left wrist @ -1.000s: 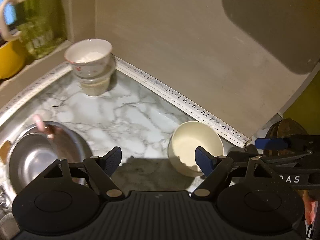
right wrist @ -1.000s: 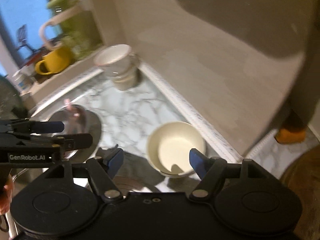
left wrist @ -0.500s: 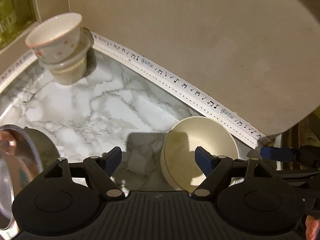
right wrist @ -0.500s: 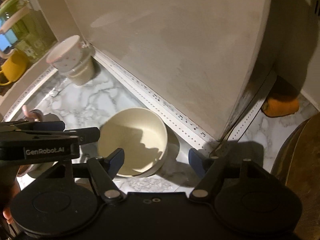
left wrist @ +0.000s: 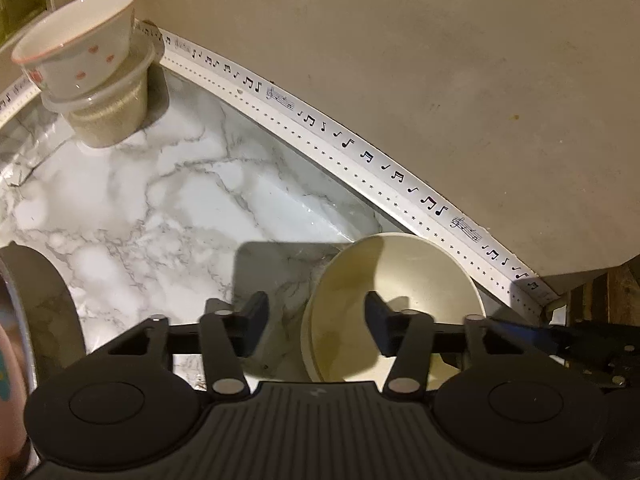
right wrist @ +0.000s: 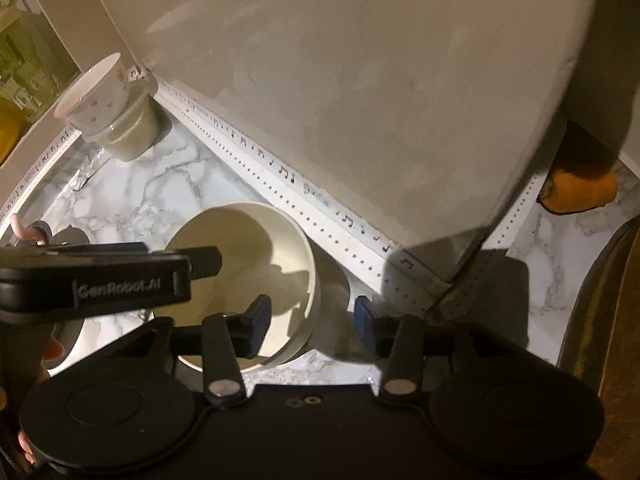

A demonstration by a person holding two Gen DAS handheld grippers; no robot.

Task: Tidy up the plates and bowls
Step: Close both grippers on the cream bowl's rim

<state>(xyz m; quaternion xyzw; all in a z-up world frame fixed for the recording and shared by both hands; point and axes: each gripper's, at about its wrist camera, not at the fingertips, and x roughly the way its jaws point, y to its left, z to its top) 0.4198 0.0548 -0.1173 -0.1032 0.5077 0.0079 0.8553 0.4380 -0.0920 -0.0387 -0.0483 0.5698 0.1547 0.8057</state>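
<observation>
Closing both grippers on the cream bowl [left wrist: 404, 280] near the wall strip [left wrist: 360, 152], my left gripper [left wrist: 316, 320] and right gripper [right wrist: 310, 318] straddled opposite rims, not yet pinching, so stacking it on the far dotted bowl [left wrist: 80, 40] was still left.

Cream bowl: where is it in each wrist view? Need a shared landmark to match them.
Left wrist: cream bowl sits low, right of centre, its near-left rim between the closing jaws.
Right wrist: cream bowl sits low, left of centre, its right rim between the closing jaws.
Shared landmark: spotted bowl stacked on a tub, upper left in both.
</observation>
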